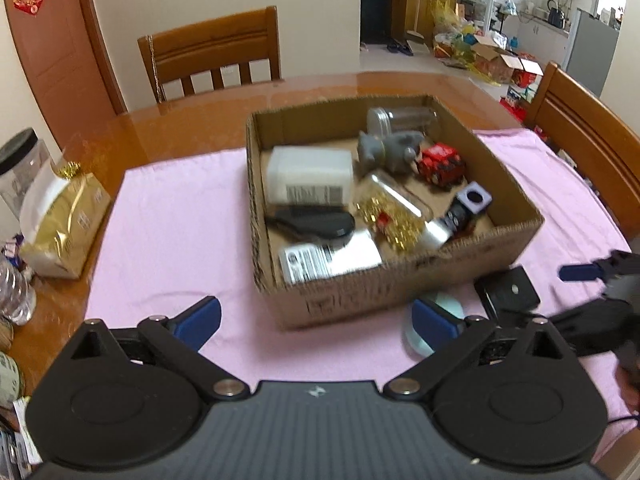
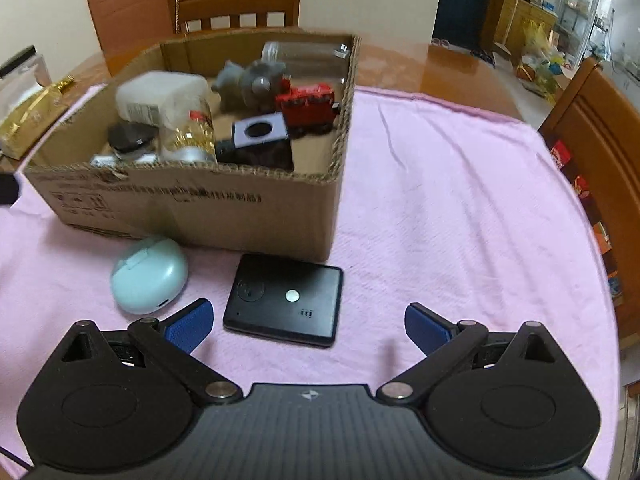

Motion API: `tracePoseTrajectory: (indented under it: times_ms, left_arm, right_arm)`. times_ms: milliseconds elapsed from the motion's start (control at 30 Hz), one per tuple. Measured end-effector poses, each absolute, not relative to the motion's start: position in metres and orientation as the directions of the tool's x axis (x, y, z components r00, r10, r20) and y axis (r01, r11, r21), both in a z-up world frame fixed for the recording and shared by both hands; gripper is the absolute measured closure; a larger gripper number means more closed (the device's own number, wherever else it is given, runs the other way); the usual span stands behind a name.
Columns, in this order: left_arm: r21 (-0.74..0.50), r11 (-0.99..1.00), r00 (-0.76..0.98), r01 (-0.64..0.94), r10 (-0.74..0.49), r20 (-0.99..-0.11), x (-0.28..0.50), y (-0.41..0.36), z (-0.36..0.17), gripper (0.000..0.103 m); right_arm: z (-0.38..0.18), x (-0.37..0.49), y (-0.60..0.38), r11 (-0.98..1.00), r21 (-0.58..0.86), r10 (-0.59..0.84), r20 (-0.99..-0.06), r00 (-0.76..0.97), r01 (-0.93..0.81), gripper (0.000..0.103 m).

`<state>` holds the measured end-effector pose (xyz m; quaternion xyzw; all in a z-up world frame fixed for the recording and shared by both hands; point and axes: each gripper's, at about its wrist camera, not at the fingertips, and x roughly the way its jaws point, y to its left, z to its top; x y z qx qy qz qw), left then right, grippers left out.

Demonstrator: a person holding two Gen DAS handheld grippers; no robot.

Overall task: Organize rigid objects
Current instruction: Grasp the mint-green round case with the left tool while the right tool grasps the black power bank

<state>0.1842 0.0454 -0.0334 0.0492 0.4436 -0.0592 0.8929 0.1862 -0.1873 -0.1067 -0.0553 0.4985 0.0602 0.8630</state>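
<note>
Hovering right claw (image 2: 306, 326), spread wide and empty, over black remote (image 2: 284, 300) lying flat on bench by cardboard box (image 2: 200, 208). Left claw (image 1: 316, 320) also gaping. Risking: pads skidding off thin remote, snagging pink cloth (image 2: 440, 200), nudging mint earbud case (image 2: 149, 276).

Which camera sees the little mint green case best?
The right wrist view. There the mint green case lies in plain sight on the pink cloth, beside the cardboard box. In the left wrist view only a sliver of it peeks out behind a blue fingertip of the left hand-held gripper.
</note>
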Motion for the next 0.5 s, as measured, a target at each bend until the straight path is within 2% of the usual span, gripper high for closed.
tracePoseTrajectory:
  times_ms: [167, 500]
  left_arm:
    - [0.034, 0.985, 0.582, 0.168, -0.071, -0.81, 0.179, 0.038, -0.041, 0.002]
    - [0.02, 0.96, 0.546, 0.278, -0.141, -0.826, 0.178, 0.005, -0.064, 0.002]
  right_arm:
    - [-0.127, 0.195, -0.175, 0.983, -0.061, 0.032, -0.873, 0.487, -0.173, 0.0]
    - [-0.127, 0.194, -0.204, 0.974, -0.046, 0.067, -0.875, 0.479, -0.221, 0.0]
